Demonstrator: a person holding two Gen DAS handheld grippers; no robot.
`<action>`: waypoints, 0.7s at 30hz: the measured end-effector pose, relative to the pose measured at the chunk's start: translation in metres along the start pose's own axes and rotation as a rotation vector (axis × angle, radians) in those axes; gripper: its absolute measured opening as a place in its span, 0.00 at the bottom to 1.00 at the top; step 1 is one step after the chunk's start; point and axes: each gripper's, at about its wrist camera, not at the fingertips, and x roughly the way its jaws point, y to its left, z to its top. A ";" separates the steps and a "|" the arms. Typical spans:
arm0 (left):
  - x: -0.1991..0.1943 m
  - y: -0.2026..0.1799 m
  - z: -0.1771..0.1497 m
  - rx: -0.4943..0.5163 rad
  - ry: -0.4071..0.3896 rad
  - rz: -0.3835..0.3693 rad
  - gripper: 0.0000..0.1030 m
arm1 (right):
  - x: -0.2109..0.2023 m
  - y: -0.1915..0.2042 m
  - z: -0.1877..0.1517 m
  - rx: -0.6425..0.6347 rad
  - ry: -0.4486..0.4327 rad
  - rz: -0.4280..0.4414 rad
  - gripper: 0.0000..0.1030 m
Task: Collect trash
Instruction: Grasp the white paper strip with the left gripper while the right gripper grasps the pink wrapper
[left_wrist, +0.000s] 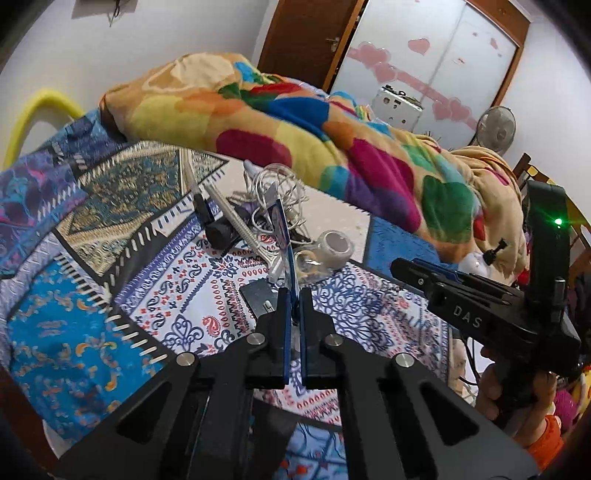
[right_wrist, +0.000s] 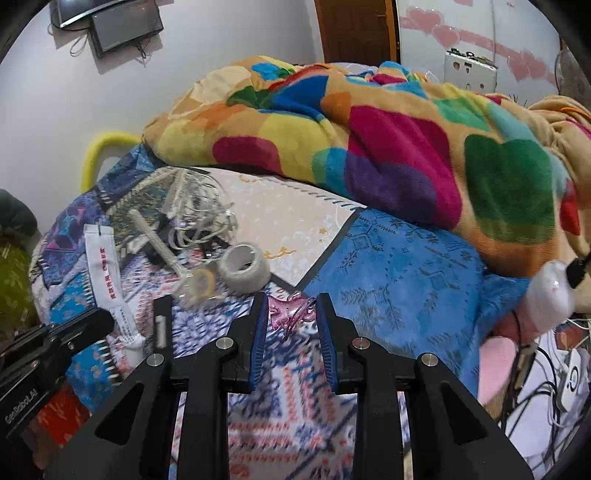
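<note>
From the left wrist view, the left gripper has its 2 fingers squeezed together on a thin flat wrapper that sticks up above the patterned bed sheet. Just past it lie a roll of tape and a tangle of white wires.

From the right wrist view, the right gripper has its 2 fingers apart. A pink clip lies on the sheet between them. The wrapper hangs at the left, and the colorful blanket is behind.
</note>
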 end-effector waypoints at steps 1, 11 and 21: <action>-0.007 -0.001 0.000 0.006 -0.005 -0.001 0.02 | -0.008 0.002 0.000 -0.001 -0.006 0.002 0.23; -0.084 0.000 -0.004 0.037 -0.053 0.021 0.02 | -0.083 0.046 0.002 -0.071 -0.084 0.001 0.23; -0.166 0.026 -0.019 0.033 -0.113 0.064 0.02 | -0.138 0.107 -0.007 -0.155 -0.150 0.024 0.23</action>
